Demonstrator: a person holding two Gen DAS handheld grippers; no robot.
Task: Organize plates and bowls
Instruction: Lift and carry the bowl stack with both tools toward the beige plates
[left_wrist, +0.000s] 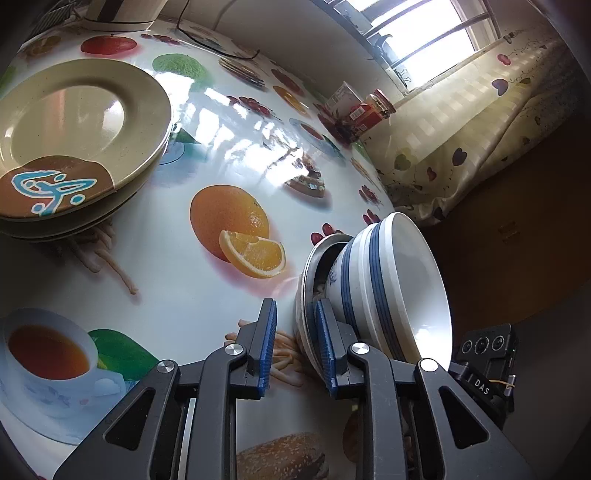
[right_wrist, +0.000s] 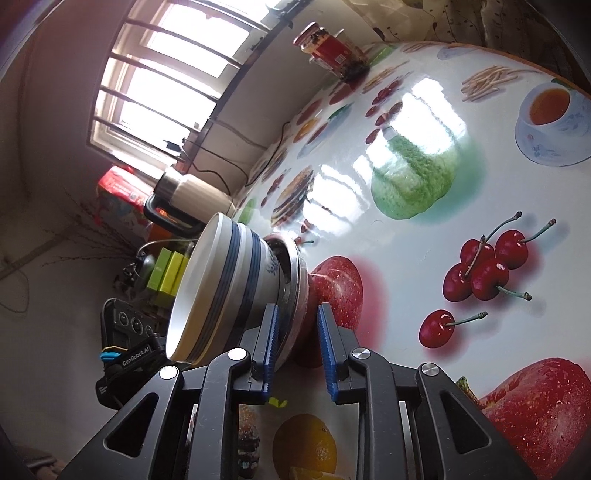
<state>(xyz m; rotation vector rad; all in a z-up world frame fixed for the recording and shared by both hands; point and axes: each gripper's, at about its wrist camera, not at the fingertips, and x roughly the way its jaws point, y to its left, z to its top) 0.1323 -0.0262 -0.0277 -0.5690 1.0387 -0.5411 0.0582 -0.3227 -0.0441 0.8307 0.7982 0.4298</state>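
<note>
A stack of white bowls with blue bands sits in a metal-rimmed bowl on the fruit-print table. My left gripper is open, its jaws straddling the metal bowl's rim from one side. In the right wrist view the same stack and metal bowl show; my right gripper is open, its jaws straddling the rim from the opposite side. A stack of beige plates with a brown and blue patch lies at the far left of the left wrist view.
A red-labelled jar and a carton stand near the table's far edge by the window. A kettle and black cable are by the wall. A heart-print cloth covers furniture beyond the table.
</note>
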